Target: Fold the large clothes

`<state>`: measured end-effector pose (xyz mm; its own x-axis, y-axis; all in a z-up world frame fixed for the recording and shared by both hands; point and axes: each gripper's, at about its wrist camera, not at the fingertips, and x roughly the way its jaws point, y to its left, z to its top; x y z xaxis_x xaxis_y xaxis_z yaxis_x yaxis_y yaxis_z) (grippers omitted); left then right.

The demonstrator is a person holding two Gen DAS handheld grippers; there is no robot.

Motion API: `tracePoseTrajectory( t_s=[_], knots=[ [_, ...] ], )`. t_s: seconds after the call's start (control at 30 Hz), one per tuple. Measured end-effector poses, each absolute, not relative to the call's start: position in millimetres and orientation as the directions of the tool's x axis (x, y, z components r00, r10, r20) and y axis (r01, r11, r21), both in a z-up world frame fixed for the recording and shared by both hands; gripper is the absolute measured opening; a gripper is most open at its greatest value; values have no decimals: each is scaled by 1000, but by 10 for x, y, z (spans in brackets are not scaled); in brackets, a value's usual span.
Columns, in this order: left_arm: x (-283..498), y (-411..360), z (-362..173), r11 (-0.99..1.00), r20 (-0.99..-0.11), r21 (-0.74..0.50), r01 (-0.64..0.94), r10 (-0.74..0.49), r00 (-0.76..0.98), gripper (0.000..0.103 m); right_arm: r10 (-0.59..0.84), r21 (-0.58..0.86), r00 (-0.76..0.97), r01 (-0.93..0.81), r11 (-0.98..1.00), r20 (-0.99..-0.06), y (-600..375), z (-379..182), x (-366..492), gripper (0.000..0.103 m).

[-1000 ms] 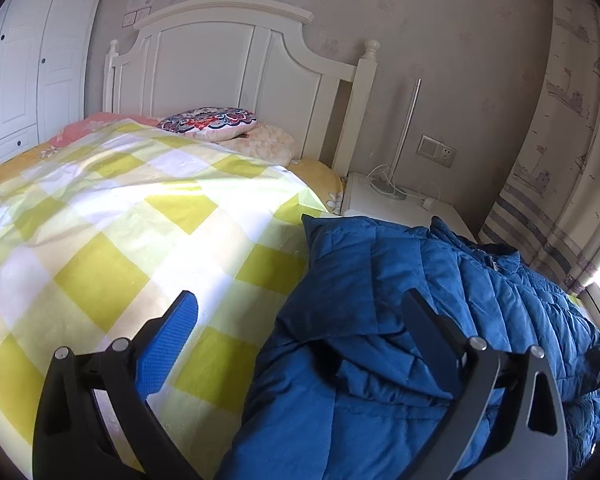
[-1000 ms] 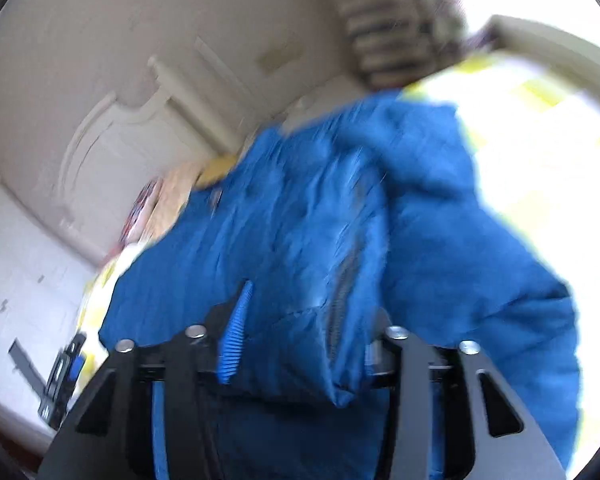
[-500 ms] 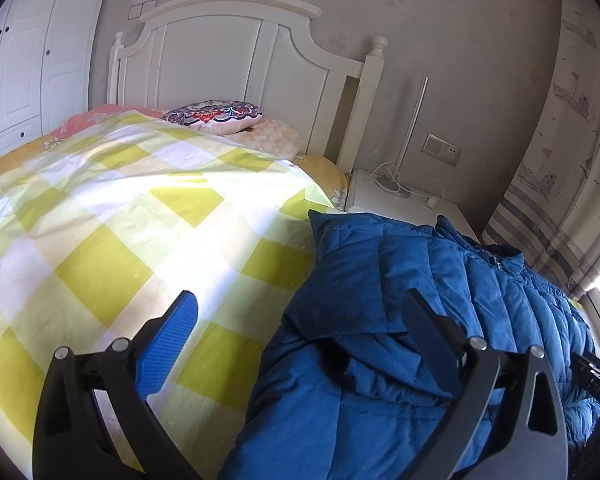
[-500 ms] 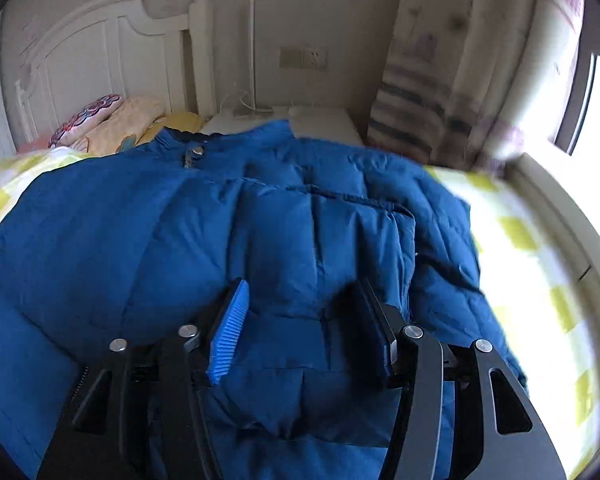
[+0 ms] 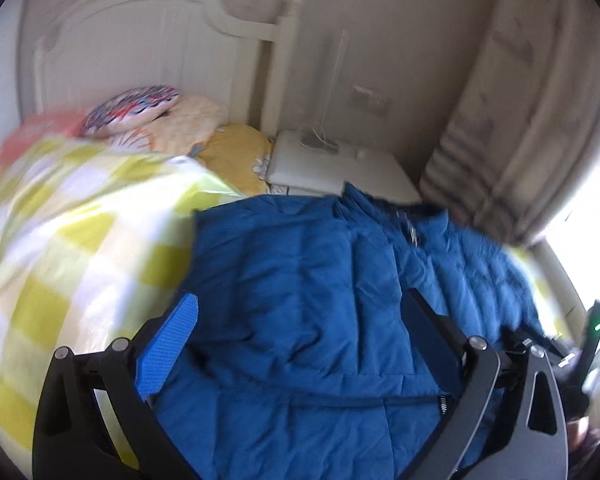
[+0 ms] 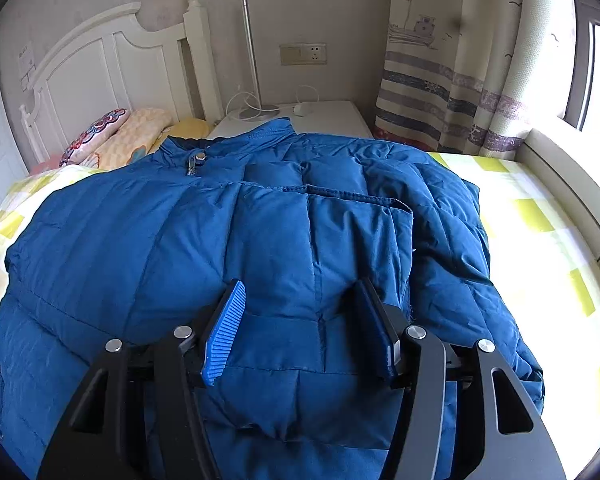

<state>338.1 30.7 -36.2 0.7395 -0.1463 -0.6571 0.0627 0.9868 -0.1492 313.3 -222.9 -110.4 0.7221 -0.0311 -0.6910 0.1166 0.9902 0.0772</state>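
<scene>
A large blue puffer jacket (image 6: 148,240) lies spread on the bed, collar toward the headboard, with one sleeve folded across its front (image 6: 324,240). It also shows in the left wrist view (image 5: 300,280). My right gripper (image 6: 300,300) is open, its fingers straddling the folded sleeve's lower part without closing on it. My left gripper (image 5: 300,316) is open and empty above the jacket's left side. The right gripper's body shows at the right edge of the left wrist view (image 5: 580,360).
The bed has a yellow and white checked cover (image 5: 60,240). Pillows (image 6: 112,140) lie by the white headboard (image 6: 112,68). A white nightstand (image 6: 324,116) with a lamp pole and cable stands behind the collar. A striped curtain (image 6: 452,80) and a window ledge (image 6: 560,176) are at right.
My left gripper has swung right over the jacket; its view is blurred by motion. My right gripper has steadied over the folded sleeve. Both stay open.
</scene>
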Motion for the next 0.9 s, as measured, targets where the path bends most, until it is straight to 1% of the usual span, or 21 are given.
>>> tracePoseTrajectory(
  t_s=[0.03, 0.07, 0.13, 0.17, 0.2, 0.23, 0.27, 0.33, 0.43, 0.5, 0.57, 0.67, 0.7, 0.73, 0.8, 0.9],
  knots=[
    [3440, 235, -437, 991, -669, -118, 69, -130, 732, 100, -24, 86, 724, 115, 990, -690, -2244, -1104, 3128, 54],
    [3559, 137, -621, 995, -715, -65, 72, -97, 692, 100, -20, 91, 725, 114, 989, -689, -2243, -1100, 3122, 54],
    [3726, 55, -950, 998, -803, -12, 63, -48, 594, 101, -12, 100, 726, 111, 989, -687, -2255, -1099, 3115, 55],
    [3734, 43, -1031, 998, -804, -8, 66, -46, 593, 101, -10, 101, 727, 109, 989, -687, -2256, -1100, 3117, 55],
    [3703, 39, -1019, 998, -784, -1, 66, -41, 619, 101, -8, 102, 727, 107, 989, -686, -2257, -1103, 3116, 56],
    [3711, 34, -985, 998, -786, -1, 66, -41, 617, 100, -6, 104, 727, 106, 989, -686, -2258, -1104, 3116, 56],
    [3741, 44, -911, 997, -786, -27, 70, -64, 615, 100, -3, 106, 728, 104, 989, -686, -2261, -1103, 3116, 57],
    [3782, 74, -733, 994, -749, -81, 78, -112, 653, 100, -1, 107, 728, 102, 989, -686, -2260, -1103, 3115, 57],
    [3984, 63, -553, 998, -712, -47, 42, -63, 700, 101, 7, 114, 730, 98, 989, -683, -2265, -1105, 3114, 58],
    [4270, 29, -644, 999, -744, -35, 26, -43, 667, 101, 17, 125, 732, 93, 988, -681, -2272, -1107, 3115, 60],
    [4569, -19, -950, 1000, -831, 2, 6, -2, 557, 101, 30, 138, 734, 87, 987, -678, -2286, -1110, 3110, 60],
    [4570, -120, -920, 998, -813, 61, 13, 42, 581, 100, 48, 156, 737, 79, 985, -675, -2305, -1112, 3108, 61],
    [4543, -130, -858, 999, -806, 37, 8, 25, 591, 100, 52, 159, 736, 77, 984, -675, -2309, -1112, 3110, 62],
    [4493, -143, -769, 1000, -781, -7, 8, -10, 624, 100, 55, 162, 736, 75, 984, -675, -2311, -1114, 3115, 62],
    [4424, -218, -630, 998, -741, -58, 16, -54, 669, 100, 53, 157, 735, 74, 985, -676, -2296, -1116, 3119, 63],
    [4423, -580, -546, 990, -735, -79, 114, -135, 664, 101, 49, 150, 733, 72, 986, -678, -2281, -1120, 3125, 64]
  ],
)
